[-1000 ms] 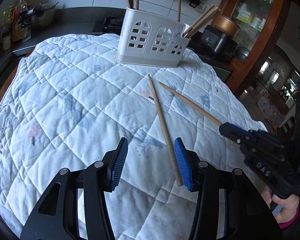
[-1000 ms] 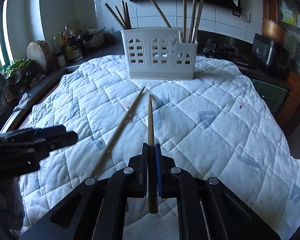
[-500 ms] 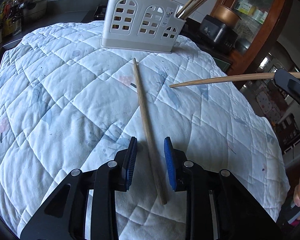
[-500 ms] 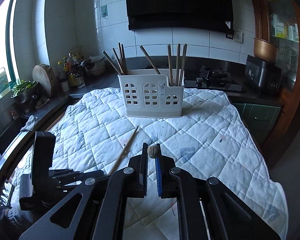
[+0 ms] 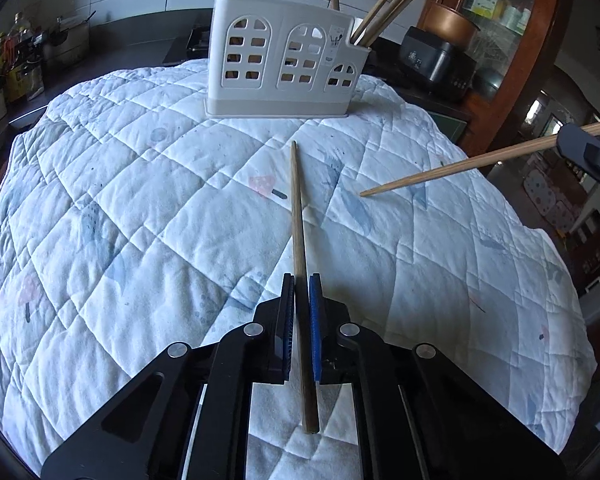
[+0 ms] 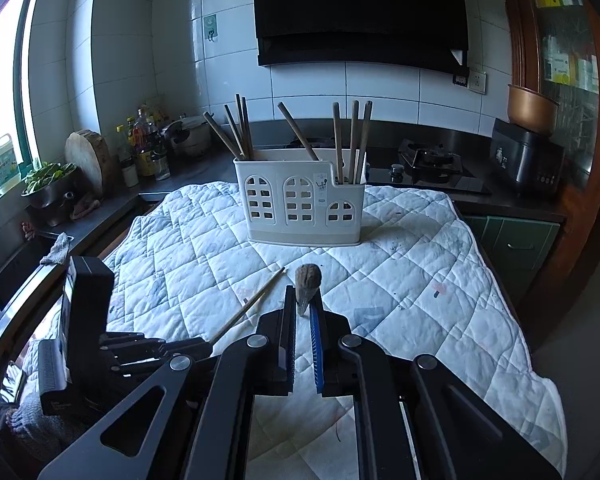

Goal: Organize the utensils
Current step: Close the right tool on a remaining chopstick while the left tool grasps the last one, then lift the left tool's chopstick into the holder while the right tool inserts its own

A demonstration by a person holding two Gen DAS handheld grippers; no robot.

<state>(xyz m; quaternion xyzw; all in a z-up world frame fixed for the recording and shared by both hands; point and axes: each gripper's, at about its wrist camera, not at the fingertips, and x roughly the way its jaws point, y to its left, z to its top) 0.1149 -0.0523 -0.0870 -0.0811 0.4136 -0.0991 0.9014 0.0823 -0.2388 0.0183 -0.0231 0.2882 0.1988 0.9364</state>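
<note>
A white slotted utensil holder point(image 5: 284, 60) point(image 6: 300, 208) with several wooden chopsticks upright in it stands at the far side of the quilted cloth point(image 5: 140, 200). One chopstick point(image 5: 296, 208) point(image 6: 256, 304) lies on the cloth pointing toward the holder. My left gripper point(image 5: 300, 280) point(image 6: 152, 348) is shut on its near end, low over the cloth. My right gripper point(image 6: 303, 300) point(image 5: 588, 152) is shut on a second chopstick point(image 5: 460, 166) point(image 6: 308, 278), held in the air off the cloth. In the right wrist view that chopstick appears end-on.
Dark countertops ring the table: bottles point(image 6: 144, 148) and a round cutting board point(image 6: 86, 156) at the left, a gas stove point(image 6: 432, 160) behind, a black cooker point(image 6: 528, 160) at the right. A wooden cabinet point(image 5: 500, 40) stands to the right. The cloth drops off at its right edge.
The left jaws closed onto the chopstick lying on the cloth. The right gripper rose and lifted its chopstick clear of the cloth, then held nearly still.
</note>
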